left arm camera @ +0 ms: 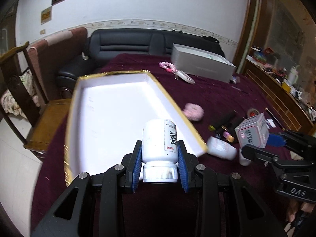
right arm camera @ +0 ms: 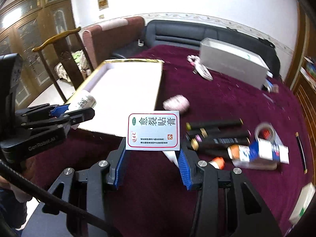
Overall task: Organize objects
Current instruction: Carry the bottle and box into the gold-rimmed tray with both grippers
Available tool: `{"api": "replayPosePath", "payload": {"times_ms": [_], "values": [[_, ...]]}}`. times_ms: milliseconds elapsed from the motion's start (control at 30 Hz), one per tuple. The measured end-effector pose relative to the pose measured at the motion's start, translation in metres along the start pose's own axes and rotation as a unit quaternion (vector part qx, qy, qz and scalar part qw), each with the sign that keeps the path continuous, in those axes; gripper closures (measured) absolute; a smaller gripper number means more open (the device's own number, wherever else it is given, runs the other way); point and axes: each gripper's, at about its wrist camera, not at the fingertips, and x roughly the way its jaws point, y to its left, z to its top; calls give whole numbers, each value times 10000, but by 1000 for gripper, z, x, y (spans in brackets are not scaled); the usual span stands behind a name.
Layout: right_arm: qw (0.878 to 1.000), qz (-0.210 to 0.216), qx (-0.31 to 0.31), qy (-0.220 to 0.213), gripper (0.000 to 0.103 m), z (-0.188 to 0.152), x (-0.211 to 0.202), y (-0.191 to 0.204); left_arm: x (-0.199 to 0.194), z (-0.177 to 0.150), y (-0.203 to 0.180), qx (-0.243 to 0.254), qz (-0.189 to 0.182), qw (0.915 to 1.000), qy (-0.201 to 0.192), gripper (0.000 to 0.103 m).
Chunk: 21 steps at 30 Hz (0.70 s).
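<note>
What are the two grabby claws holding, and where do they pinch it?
The left hand-held gripper pinches a white pill bottle by its sides, just above the cap. The right hand-held gripper pinches a small medicine box by its two side edges.

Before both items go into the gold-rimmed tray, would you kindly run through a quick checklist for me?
1. Left gripper shut on the white bottle: ok.
2. Right gripper shut on the plaster box: ok.
3. Tray floor free where visible: ok.
4. Bottle over the tray: ok.
5. Box over the tray: not ok, short of its near edge.
6. Grippers apart: ok.
</note>
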Motion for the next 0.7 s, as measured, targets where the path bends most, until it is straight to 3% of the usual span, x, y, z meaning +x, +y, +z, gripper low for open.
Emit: {"api": "replayPosePath", "payload": {"times_ms": [333,500,700], "values": [[9988,387,-189,232,58,78,50,31,31,55,53,-138,384,9992,41,74],[9964,640,280,482,58,120,101,26,79,89,84,-342,323,9981,397,74],[9877,750,963,975,58,148,175,7,137,99,112,-741,239,9936,817,74]]}}
